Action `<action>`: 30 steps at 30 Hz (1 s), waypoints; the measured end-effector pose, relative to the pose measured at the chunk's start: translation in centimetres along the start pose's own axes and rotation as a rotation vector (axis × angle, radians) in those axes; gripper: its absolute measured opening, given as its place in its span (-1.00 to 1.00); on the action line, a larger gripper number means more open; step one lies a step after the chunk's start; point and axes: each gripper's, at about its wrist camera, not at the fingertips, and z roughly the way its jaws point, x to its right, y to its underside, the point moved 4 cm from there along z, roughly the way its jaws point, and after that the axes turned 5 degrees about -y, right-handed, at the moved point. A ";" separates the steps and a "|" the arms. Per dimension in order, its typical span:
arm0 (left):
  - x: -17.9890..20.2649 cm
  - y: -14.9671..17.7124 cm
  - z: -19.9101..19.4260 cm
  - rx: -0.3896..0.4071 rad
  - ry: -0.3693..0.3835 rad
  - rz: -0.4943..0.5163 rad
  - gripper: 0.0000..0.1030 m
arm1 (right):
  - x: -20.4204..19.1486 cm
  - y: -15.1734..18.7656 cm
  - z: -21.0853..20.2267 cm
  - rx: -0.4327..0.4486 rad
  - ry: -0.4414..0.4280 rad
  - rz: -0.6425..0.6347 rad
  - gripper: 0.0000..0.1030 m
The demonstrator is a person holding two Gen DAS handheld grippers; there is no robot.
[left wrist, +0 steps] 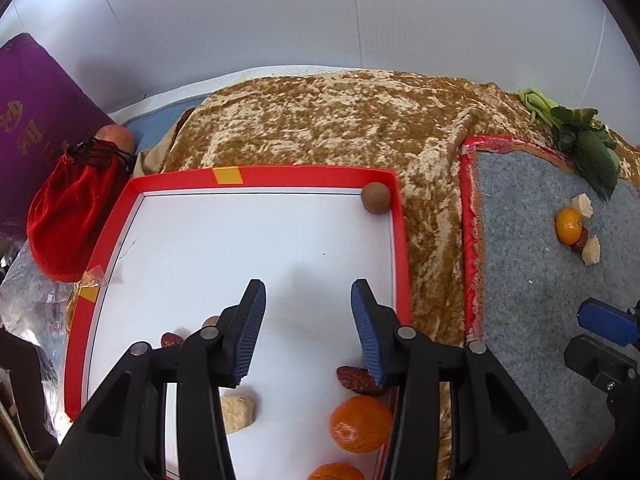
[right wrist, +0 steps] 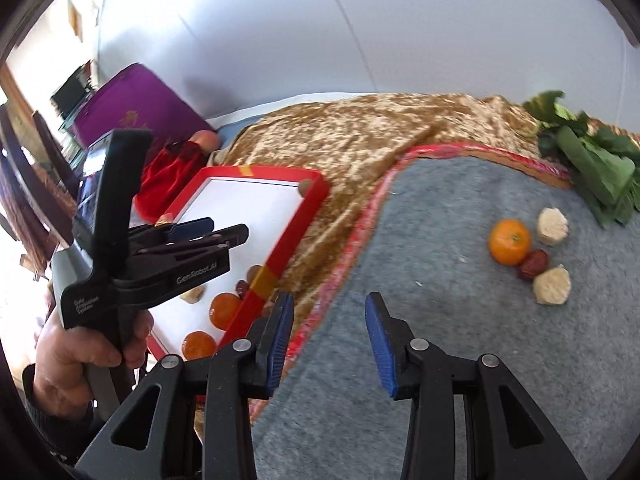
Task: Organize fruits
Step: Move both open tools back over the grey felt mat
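Observation:
My left gripper [left wrist: 308,292] is open and empty above a red-rimmed white tray [left wrist: 400,240]. The tray holds two oranges [left wrist: 360,424], a red date [left wrist: 360,380], a beige lump [left wrist: 238,412] and a brown round fruit [left wrist: 376,198] in its far right corner. My right gripper [right wrist: 330,312] is open and empty over a grey felt mat [right wrist: 440,320]. On the mat lie an orange [right wrist: 510,242], a red date [right wrist: 534,264] and two beige lumps [right wrist: 552,286]. The left gripper also shows in the right wrist view [right wrist: 208,230].
A gold cloth [left wrist: 340,120] covers the table. A red drawstring pouch [left wrist: 72,216], an apple [left wrist: 118,136] and a purple box [left wrist: 36,120] lie left of the tray. Leafy greens [right wrist: 592,160] lie at the mat's far edge. A white wall stands behind.

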 end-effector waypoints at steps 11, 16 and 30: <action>4.9 -0.5 -1.1 0.057 0.027 0.110 -0.17 | 7.6 -0.8 -3.0 0.020 0.117 0.143 -0.23; 7.4 -0.1 -1.2 0.066 0.040 0.179 -0.17 | 13.3 -1.0 -4.5 0.007 0.184 0.283 -0.22; 8.2 0.9 -1.5 0.076 0.051 0.243 -0.17 | 15.1 -1.0 -0.1 -0.101 0.283 0.293 -0.17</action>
